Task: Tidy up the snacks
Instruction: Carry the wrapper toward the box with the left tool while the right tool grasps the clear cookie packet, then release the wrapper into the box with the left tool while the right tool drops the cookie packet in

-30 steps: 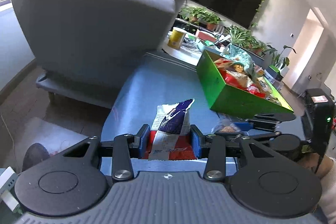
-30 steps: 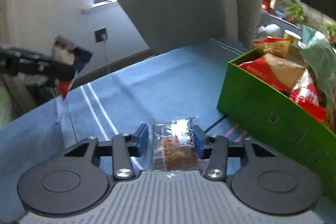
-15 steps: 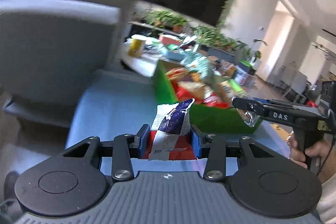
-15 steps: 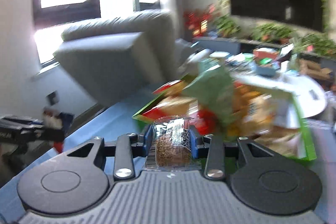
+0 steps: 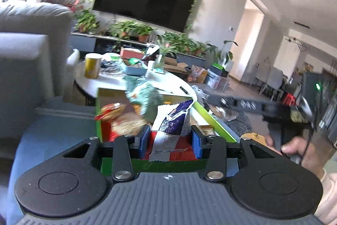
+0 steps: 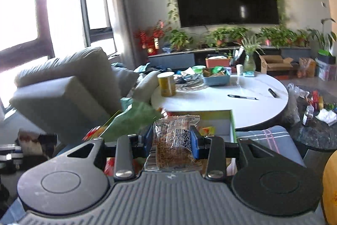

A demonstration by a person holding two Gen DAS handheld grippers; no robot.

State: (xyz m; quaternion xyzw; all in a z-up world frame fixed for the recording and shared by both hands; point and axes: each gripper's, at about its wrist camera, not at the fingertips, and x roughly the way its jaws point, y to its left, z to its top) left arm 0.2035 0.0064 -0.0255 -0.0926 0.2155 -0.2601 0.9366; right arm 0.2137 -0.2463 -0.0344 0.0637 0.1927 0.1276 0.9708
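Your left gripper point(image 5: 171, 140) clamps a white-and-blue packet point(image 5: 172, 125); your right gripper point(image 6: 171, 140) clamps a clear snack bag point(image 6: 172, 144); green box point(image 5: 212, 121) at twelve o'clock.

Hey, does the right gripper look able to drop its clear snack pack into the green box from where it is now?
Probably yes. The right gripper, shut on the clear snack pack, is at the green box, whose top is open. A loose green bag crowds the left side; the right side looks freer.

Left gripper point(image 5: 170, 140) clamped on a white-and-purple packet point(image 5: 172, 123), held above the near end of the green box point(image 5: 212, 121). Right gripper point(image 6: 171, 140) pinching a clear packet point(image 6: 174, 140), raised over the same box's far end. Right hand point(image 5: 294, 148) wrapped round its handle.
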